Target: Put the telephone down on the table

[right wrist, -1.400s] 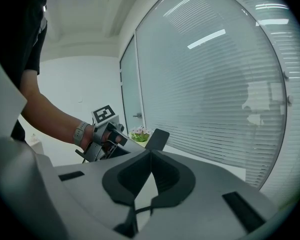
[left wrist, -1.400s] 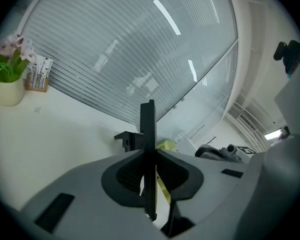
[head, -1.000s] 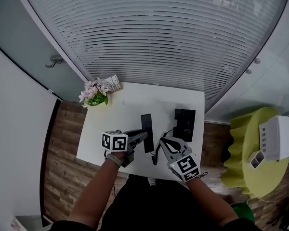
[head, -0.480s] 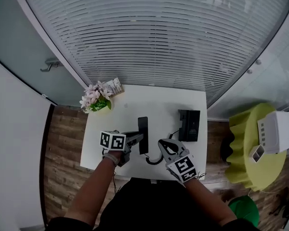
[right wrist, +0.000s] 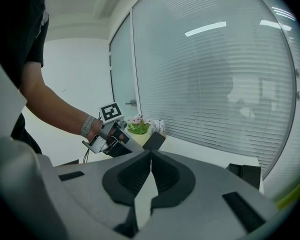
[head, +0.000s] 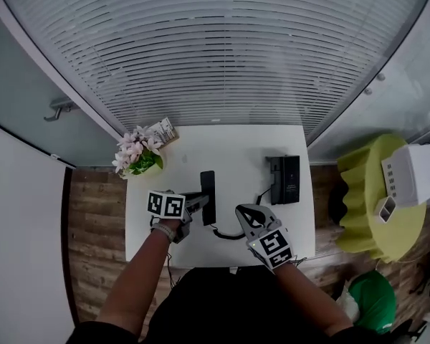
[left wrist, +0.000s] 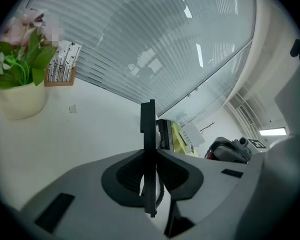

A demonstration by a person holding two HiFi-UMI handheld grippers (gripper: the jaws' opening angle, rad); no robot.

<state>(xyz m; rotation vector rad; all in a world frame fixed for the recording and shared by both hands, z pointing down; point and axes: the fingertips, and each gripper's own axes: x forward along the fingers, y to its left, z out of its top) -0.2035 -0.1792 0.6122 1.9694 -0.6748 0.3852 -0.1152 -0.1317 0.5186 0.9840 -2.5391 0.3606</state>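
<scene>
Over the near middle of the white table [head: 229, 145], the left gripper [head: 199, 203] held the telephone handset [head: 208, 190]. Its jaws were clamped on the handset; the left gripper view showed it edge-on between the pads, far end pointing toward the base unit [head: 283, 179]. The right gripper [head: 242, 212] sat just beside it, jaws pressed together with nothing between them. A coiled cord [head: 226, 235] ran from the handset's near end across the table toward the base unit. The right gripper view showed the handset's far end tilted up. Whether any part of it touched the tabletop could not be told.

Judgement: the step in hand looked like the final lowering.

- The handset needed to be levelled first so its long face would meet the table flat, not on one end.
- The grip needed to hold until the handset bore on the surface; opening early would drop it.
- The cord had to stay slack, since tension could drag the base unit.
- The bare patch ahead looked suitable, well apart from the flower pot [head: 137, 160].
- The right gripper needed to stay off the cord loop.
</scene>
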